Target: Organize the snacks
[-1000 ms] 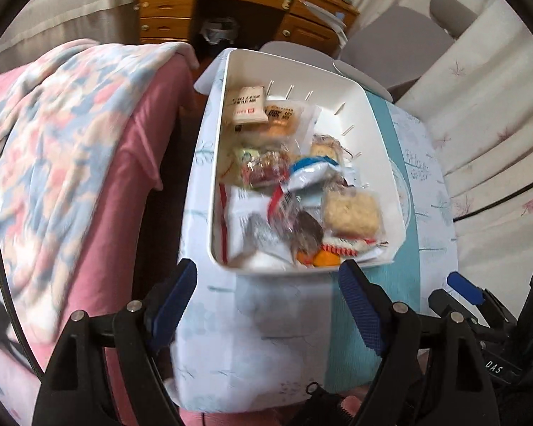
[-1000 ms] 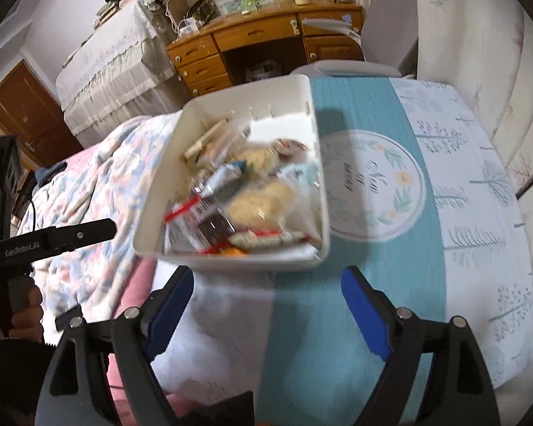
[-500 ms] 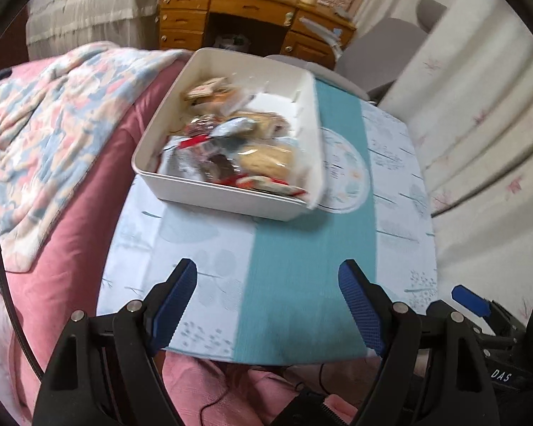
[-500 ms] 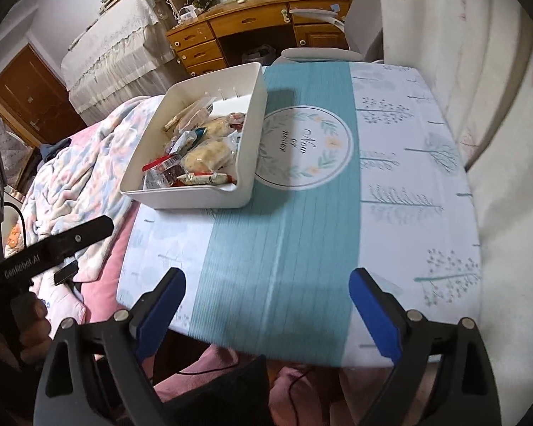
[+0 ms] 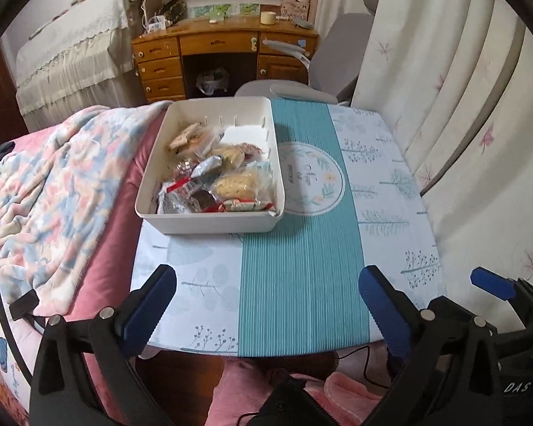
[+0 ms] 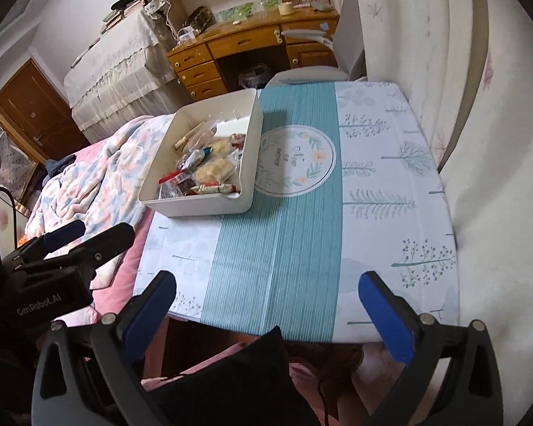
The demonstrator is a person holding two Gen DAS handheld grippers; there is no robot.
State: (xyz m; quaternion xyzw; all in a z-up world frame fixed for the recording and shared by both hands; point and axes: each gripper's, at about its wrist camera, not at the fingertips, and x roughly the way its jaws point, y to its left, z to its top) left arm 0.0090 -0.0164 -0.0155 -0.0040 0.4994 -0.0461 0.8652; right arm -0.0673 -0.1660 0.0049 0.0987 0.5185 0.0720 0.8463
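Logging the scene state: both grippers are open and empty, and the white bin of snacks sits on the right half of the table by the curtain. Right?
Not quite. The white bin sits on the left half of the table, by the bed; the left wrist view shows it. Both grippers are open and empty.

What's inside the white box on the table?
The white box holds wrapped snacks piled together, with biscuits showing through clear packets. Whatever lies under the pile is hidden.
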